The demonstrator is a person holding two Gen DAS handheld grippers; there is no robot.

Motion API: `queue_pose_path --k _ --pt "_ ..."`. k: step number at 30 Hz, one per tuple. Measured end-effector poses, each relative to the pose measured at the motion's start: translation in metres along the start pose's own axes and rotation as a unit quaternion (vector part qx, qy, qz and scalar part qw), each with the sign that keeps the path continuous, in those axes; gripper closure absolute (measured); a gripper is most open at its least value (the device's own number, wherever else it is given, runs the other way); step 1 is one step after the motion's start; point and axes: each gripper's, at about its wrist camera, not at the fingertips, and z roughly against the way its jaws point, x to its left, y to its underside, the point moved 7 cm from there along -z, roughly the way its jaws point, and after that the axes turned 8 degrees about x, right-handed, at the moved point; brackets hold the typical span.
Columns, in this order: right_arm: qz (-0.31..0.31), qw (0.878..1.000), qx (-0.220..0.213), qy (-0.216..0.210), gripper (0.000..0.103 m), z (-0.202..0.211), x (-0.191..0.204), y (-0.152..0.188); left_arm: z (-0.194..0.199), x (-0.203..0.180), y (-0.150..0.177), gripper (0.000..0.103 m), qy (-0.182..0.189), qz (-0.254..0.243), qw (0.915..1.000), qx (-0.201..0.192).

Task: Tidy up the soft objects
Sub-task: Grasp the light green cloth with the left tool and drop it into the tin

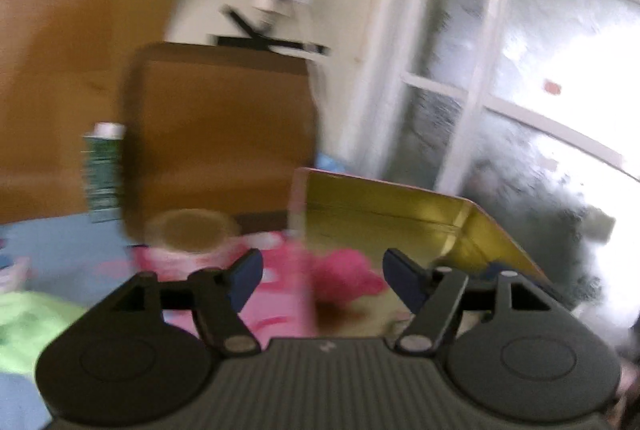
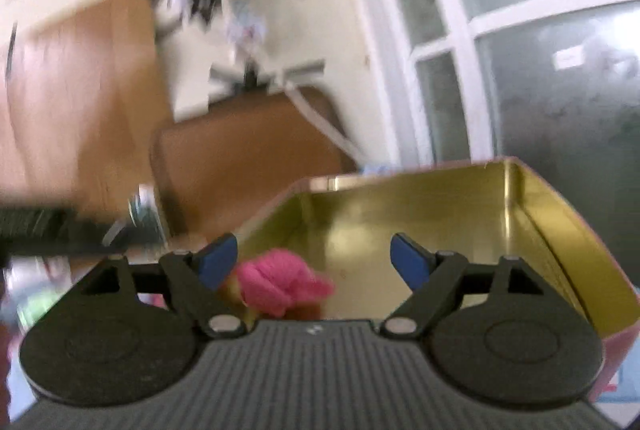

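Observation:
A pink soft object (image 2: 280,286) lies inside an open gold-lined tin box (image 2: 440,214). It also shows in the left wrist view (image 1: 348,274), inside the same box (image 1: 400,214). My left gripper (image 1: 322,276) is open and empty, just in front of the box's near left corner. My right gripper (image 2: 314,260) is open and empty above the box's near edge, with the pink object just past its left finger (image 2: 218,260). A green soft cloth (image 1: 28,326) lies at the lower left of the left wrist view. Both views are motion-blurred.
A brown cardboard box (image 1: 220,134) stands behind the tin. A green can (image 1: 102,174) stands at its left. A pink patterned container (image 1: 188,246) sits on the blue tabletop (image 1: 60,246). A white-framed window (image 1: 500,90) fills the right side.

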Motion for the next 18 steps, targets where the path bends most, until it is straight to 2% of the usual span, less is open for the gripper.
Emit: queue_pose_path --k 2,4,7,10,12,14,15,17,18 --pt "0.005 0.999 -0.029 -0.021 0.017 0.010 0.019 -0.007 0.024 0.034 0.012 0.034 -0.028 0.018 0.9994 -0.007" --pt "0.041 0.997 -0.028 -0.065 0.017 0.007 0.052 -0.008 0.050 0.077 0.034 0.034 -0.075 0.041 0.9963 -0.008" --pt "0.134 0.978 0.030 -0.156 0.018 -0.010 0.129 0.015 0.086 0.143 0.075 0.034 -0.150 0.099 0.9837 0.002" --pt "0.210 0.949 0.106 -0.210 0.019 -0.047 0.216 0.054 0.114 0.194 0.109 0.036 -0.183 0.166 0.9687 0.017" --pt "0.234 0.938 0.133 -0.216 0.019 -0.068 0.253 0.072 0.132 0.215 0.122 0.036 -0.193 0.201 0.9604 0.014" --pt "0.268 0.928 0.157 -0.206 0.019 -0.093 0.282 0.086 0.146 0.227 0.126 0.036 -0.185 0.224 0.9568 0.001" --pt "0.281 0.923 0.169 -0.200 0.023 -0.101 0.289 0.094 0.150 0.230 0.126 0.036 -0.184 0.227 0.9562 -0.003" --pt "0.302 0.915 0.187 -0.193 0.097 -0.112 0.296 0.099 0.158 0.231 0.125 0.036 -0.183 0.225 0.9571 -0.009" --pt "0.294 0.915 0.193 -0.199 0.099 -0.109 0.294 0.099 0.158 0.231 0.123 0.036 -0.176 0.224 0.9585 -0.010"
